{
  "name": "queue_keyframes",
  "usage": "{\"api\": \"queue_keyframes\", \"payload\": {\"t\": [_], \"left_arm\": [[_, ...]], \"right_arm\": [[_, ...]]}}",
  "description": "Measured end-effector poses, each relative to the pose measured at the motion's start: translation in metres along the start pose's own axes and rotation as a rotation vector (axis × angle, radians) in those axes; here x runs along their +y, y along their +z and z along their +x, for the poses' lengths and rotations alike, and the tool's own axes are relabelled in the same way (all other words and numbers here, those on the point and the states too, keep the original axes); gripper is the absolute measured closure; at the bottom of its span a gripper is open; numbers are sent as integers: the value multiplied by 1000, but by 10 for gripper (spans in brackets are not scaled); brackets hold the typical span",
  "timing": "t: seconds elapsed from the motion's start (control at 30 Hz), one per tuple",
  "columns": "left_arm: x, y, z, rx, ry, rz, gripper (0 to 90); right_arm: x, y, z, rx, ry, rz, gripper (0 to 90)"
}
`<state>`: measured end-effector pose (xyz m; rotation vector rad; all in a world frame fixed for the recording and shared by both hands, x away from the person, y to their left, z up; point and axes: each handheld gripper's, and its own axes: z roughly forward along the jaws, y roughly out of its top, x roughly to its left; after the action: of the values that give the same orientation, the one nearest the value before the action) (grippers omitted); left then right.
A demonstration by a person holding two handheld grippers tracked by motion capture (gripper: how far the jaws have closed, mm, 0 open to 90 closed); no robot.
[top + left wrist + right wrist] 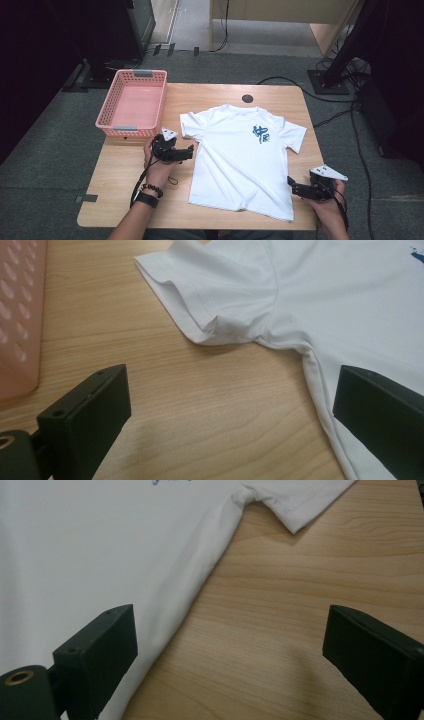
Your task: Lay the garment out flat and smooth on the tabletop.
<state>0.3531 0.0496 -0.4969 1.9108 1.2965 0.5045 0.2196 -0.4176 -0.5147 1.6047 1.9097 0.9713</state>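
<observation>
Closing on one layer risks bunching the shirt (240, 160); left gripper (189, 152) and right gripper (292, 186) both gape empty beside its edges.

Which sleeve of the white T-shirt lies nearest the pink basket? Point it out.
The sleeve on the T-shirt's left in the high view, just above the left gripper; the other sleeve lies toward the table's far side.
</observation>
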Motion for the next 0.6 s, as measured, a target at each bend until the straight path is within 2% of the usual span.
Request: {"api": "queue_keyframes", "payload": {"t": [0.2,0.5,0.6], "left_arm": [[-16,-20,6,-12,-9,-6,8],[-39,-51,32,43,-24,-13,0],[-49,-62,42,46,-54,-22,0]], "right_arm": [[-2,0,-6,-14,13,5,70],[-5,3,-8,-19,21,25,58],[-6,5,-10,-33,23,33,59]]}}
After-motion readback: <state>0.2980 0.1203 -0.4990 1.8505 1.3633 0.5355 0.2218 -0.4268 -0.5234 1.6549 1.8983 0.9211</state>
